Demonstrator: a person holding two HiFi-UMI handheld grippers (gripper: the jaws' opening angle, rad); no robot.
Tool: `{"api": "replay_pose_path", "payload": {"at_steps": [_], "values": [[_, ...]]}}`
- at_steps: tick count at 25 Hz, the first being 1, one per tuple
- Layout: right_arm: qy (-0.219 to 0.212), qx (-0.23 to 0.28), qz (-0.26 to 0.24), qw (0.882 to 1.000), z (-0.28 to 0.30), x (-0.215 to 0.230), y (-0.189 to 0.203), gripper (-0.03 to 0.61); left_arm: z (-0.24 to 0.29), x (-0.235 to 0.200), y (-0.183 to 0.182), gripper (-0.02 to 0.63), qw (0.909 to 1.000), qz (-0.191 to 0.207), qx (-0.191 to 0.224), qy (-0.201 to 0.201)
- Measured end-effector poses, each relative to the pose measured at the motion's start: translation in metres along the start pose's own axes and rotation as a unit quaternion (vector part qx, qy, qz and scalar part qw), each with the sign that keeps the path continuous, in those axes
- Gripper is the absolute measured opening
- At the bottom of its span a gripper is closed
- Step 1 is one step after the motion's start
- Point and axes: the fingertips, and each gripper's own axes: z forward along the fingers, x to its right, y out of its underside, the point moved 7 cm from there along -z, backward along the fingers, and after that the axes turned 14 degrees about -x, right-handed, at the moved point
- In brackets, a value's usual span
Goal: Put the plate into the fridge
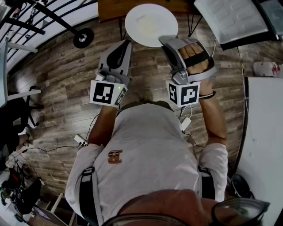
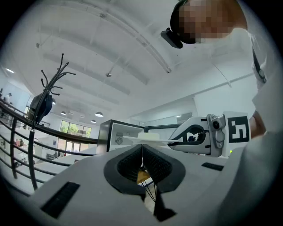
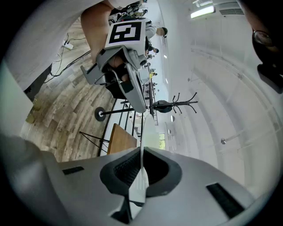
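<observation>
In the head view a round white plate (image 1: 150, 23) hangs over the wooden floor, in front of the person. My right gripper (image 1: 164, 40) is shut on its near right rim. The right gripper view shows the plate (image 3: 146, 134) edge-on, clamped between that gripper's (image 3: 142, 152) dark pads. My left gripper (image 1: 125, 43) sits just left of the plate's near edge, jaws together and empty. From the left gripper (image 2: 142, 148) the plate (image 2: 150, 139) appears as a thin flat line just beyond the tips, with a dark-framed fridge (image 2: 116, 134) with a white front behind it.
A wooden table (image 1: 132, 8) on thin black legs stands just beyond the plate. A black coat stand's round base (image 1: 82, 38) and railings are to the left. A white table (image 1: 265, 132) runs along the right. Cables (image 1: 48, 150) lie on the floor.
</observation>
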Motion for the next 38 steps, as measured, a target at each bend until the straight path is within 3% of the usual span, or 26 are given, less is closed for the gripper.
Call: {"api": "replay_pose_path", "payload": {"at_steps": [17, 38], "values": [[0.001, 0.002, 0.018, 1.000, -0.009, 0.008, 0.031, 0.037, 0.021, 0.028, -0.004, 0.020, 0.9999, 0.009, 0.002, 0.006], [-0.005, 0.037, -0.004, 0.999, 0.046, 0.006, 0.105, 0.037, 0.091, 0.054, -0.001, 0.020, 0.9990, 0.011, -0.007, -0.042]]}}
